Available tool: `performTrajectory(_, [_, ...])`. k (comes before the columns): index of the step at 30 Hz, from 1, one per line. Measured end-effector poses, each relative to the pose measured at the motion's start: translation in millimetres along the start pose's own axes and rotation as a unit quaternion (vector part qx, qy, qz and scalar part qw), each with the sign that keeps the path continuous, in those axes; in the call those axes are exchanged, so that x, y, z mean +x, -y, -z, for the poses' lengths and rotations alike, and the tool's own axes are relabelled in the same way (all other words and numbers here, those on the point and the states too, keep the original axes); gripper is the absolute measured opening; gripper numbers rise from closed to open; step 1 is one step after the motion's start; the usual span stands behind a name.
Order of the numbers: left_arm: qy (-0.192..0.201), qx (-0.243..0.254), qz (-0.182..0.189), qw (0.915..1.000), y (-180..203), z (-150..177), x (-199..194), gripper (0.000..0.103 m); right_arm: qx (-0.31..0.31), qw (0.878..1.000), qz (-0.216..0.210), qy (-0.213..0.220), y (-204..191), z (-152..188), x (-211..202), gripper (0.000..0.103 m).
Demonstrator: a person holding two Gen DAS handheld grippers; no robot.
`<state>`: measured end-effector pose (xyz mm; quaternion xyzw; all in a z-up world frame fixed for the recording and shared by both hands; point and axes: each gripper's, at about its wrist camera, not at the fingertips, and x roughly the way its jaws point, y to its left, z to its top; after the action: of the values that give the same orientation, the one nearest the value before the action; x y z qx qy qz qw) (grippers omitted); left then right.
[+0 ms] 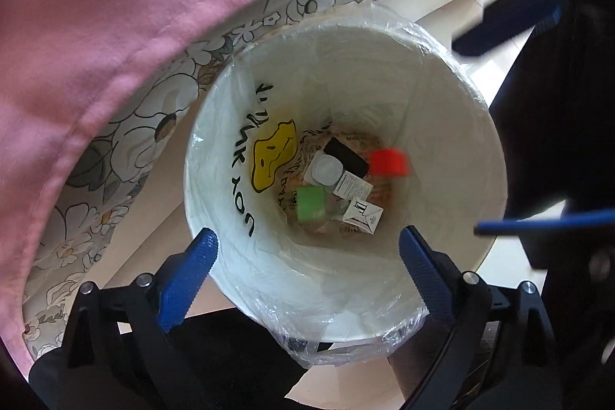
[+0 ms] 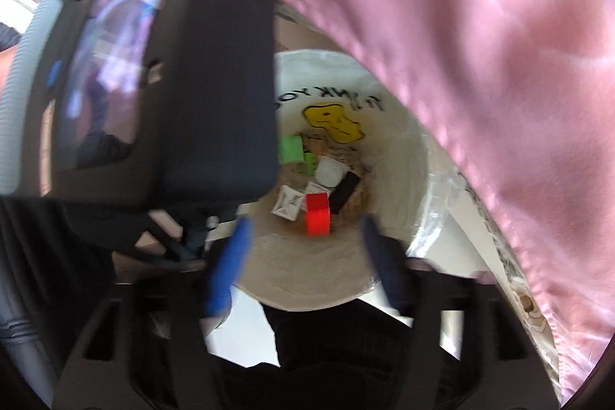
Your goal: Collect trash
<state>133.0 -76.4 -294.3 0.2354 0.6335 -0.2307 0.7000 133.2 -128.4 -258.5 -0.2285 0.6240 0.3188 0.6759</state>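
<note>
A white bin lined with a clear bag that bears a yellow smiley stands below both grippers. At its bottom I see a red block, a green block, a white lid, a black piece and white packets. My left gripper hangs open over the bin's mouth with nothing between its fingers. My right gripper is open too, above the red block, which looks blurred. One of its blue fingers shows in the left wrist view.
A pink cloth over a floral sheet hangs close beside the bin and covers part of its rim. The left gripper's black body blocks the left half of the right wrist view. Pale floor surrounds the bin.
</note>
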Motion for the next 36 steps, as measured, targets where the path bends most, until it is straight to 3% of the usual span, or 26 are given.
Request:
performTrajectory(4, [-0.016, 0.000, 0.001, 0.9999, -0.3, 0.1, 8.1, 0.099, 0.007, 1.000, 0.006, 0.007, 2.2, 2.3, -5.0, 0.090])
performTrajectory(18, [-0.002, -0.010, 0.001, 0.9999, 1.8, 5.7, -7.7, 0.099, 0.017, 0.999, 0.019, 0.025, 5.2, 13.1, -20.3, 0.090])
performTrajectory(21, [0.007, -0.015, -0.008, 0.9998, 1.5, 6.8, -17.7, 0.099, 0.024, 0.999, 0.020, 0.044, 3.0, 17.0, -32.4, 0.091])
performTrajectory(24, [0.026, -0.029, -0.032, 0.9987, -0.6, 9.0, -36.2, 0.099, 0.045, 0.994, 0.051, 0.080, 4.4, 20.2, -51.8, 0.091])
performTrajectory(26, [0.047, -0.047, -0.053, 0.9964, -5.1, 10.6, -53.1, 0.099, 0.088, 0.987, 0.075, 0.114, 7.0, 21.8, -73.1, 0.091])
performTrajectory(29, [0.087, -0.101, -0.073, 0.9884, -18.5, 13.7, -91.8, 0.099, 0.172, 0.965, 0.116, 0.161, 6.8, 27.8, -109.7, 0.091])
performTrajectory(33, [0.150, -0.178, -0.112, 0.9661, -34.5, 20.7, -154.2, 0.099, 0.257, 0.930, 0.162, 0.208, -10.6, 37.5, -154.1, 0.091])
performTrajectory(36, [0.193, -0.215, -0.133, 0.9480, -40.1, 27.5, -198.2, 0.099, 0.291, 0.915, 0.176, 0.216, -21.9, 39.2, -181.4, 0.091])
